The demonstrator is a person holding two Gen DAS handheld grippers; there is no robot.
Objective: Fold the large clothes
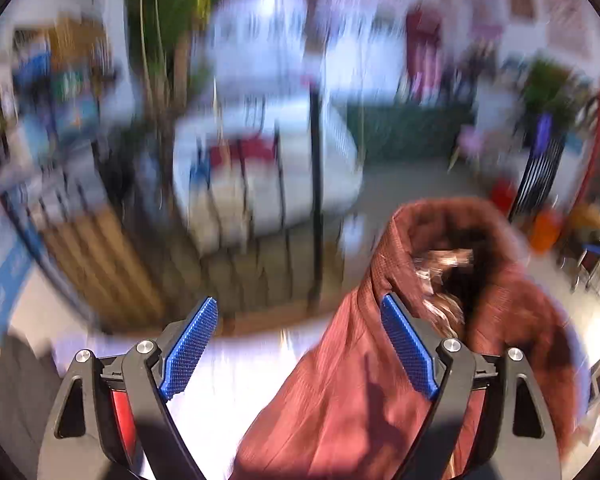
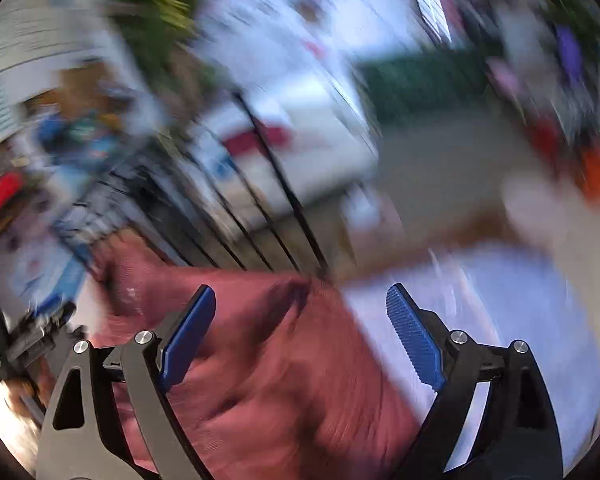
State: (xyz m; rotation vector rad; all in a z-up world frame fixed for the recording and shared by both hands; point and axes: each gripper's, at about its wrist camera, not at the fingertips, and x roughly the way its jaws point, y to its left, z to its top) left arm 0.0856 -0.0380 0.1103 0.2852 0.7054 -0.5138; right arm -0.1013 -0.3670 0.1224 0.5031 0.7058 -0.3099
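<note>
**Both jaws spread wide, reddish-brown garment on the white table**

We start at the left gripper (image 1: 298,314): its jaws stand far apart, and nothing is pinched between the blue pads (image 1: 190,350). The reddish-brown garment (image 1: 340,392) lies heaped against the right-hand pad and spills around that finger, yet the other pad stands clear of it, so we read no grip here. A fold of the garment rises beyond the finger, showing a patterned lining (image 1: 440,280) inside.

At the right gripper (image 2: 300,310) the jaws are likewise spread wide and hold nothing. The same garment (image 2: 268,360) lies beneath and behind its left-hand finger, reaching into the gap between the two pads without being clamped; the right-hand pad (image 2: 414,340) hangs over bare white table (image 2: 520,320).

Taking the garment as our landmark: the table surface shows pale on either side of it, and beyond the garment stand thin black bars (image 1: 316,184). Past those, the room is too blurred for us to tell what is there, save for green foliage (image 1: 168,12) high up.
</note>
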